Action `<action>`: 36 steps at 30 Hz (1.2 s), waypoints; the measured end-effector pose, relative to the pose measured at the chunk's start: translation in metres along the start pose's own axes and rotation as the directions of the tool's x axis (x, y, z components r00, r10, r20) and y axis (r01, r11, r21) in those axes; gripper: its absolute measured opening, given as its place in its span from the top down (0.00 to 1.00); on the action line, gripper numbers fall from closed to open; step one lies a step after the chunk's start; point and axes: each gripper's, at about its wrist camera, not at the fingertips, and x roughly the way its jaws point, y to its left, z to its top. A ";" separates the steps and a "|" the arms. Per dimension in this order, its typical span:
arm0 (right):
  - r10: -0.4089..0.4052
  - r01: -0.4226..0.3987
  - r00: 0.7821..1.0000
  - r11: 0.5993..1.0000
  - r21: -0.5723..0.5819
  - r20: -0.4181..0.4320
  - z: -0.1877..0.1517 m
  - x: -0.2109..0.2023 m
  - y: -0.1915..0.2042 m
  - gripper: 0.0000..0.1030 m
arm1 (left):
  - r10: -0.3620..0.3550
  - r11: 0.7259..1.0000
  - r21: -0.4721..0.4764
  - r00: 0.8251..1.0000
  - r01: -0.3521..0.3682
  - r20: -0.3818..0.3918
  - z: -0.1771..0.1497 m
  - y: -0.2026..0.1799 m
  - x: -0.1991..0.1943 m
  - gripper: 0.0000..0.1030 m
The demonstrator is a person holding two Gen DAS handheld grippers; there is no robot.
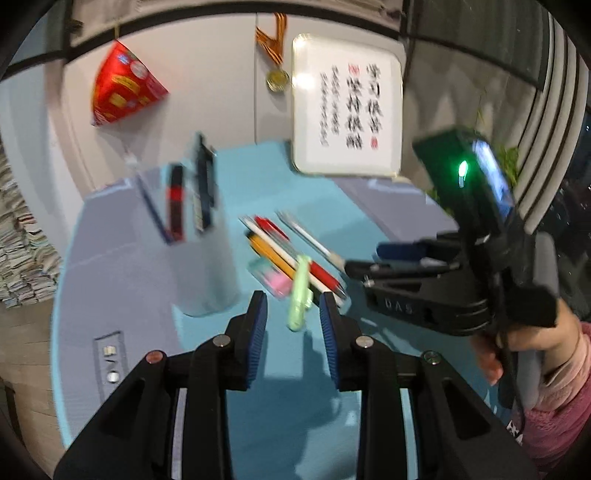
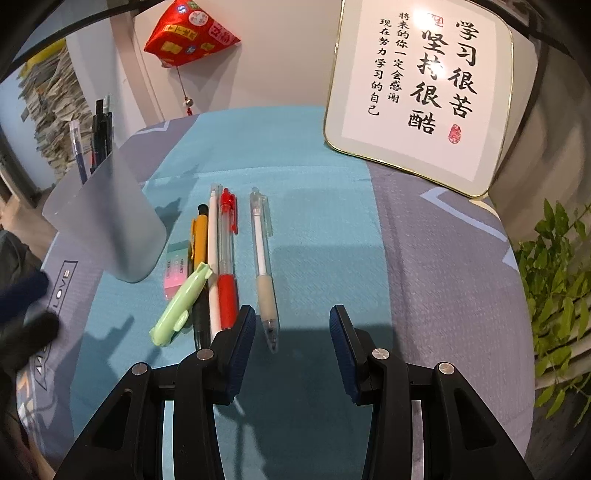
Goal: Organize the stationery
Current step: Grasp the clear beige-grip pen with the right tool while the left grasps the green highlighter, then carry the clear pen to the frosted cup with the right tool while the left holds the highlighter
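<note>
Loose stationery lies in a row on the teal desk mat (image 2: 314, 177): a yellow-and-black pen (image 2: 200, 236), a white pen (image 2: 213, 240), a red pen (image 2: 227, 258) and a clear pen (image 2: 263, 258). A light green pen-shaped item (image 2: 181, 306) rests slanted beside a pink-and-green eraser (image 2: 174, 273). A frosted cup (image 2: 107, 221) at the left holds several pens. My right gripper (image 2: 291, 326) hovers open over the clear pen's tip, not touching it. My left gripper (image 1: 293, 321) is open, its fingertips framing the green item (image 1: 300, 291) below without pressing it. The right gripper (image 1: 364, 260) is also in the left wrist view.
A framed calligraphy sign (image 2: 417, 92) leans at the back right. A red pouch (image 2: 188, 33) and a medal (image 1: 277, 77) hang on the wall. A green plant (image 2: 554, 277) stands at the right edge, stacked papers (image 2: 55, 110) at the left. A hand in a pink sleeve (image 1: 554, 373) holds the right gripper.
</note>
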 end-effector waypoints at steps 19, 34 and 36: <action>0.015 -0.016 1.000 0.997 -0.070 -0.012 0.000 0.012 0.011 0.89 | 0.030 0.999 -0.021 0.993 -0.033 -0.112 -0.003 0.001 0.064 0.88; 0.128 -0.140 0.983 0.986 -0.085 -0.135 -0.096 -0.052 -0.005 0.89 | 0.011 1.000 -0.022 0.980 -0.015 -0.197 -0.065 0.014 0.002 0.88; 0.158 -0.172 0.976 0.981 -0.086 -0.152 -0.101 -0.055 -0.004 0.89 | 0.003 1.000 -0.012 0.978 -0.006 -0.208 -0.071 0.012 -0.007 0.88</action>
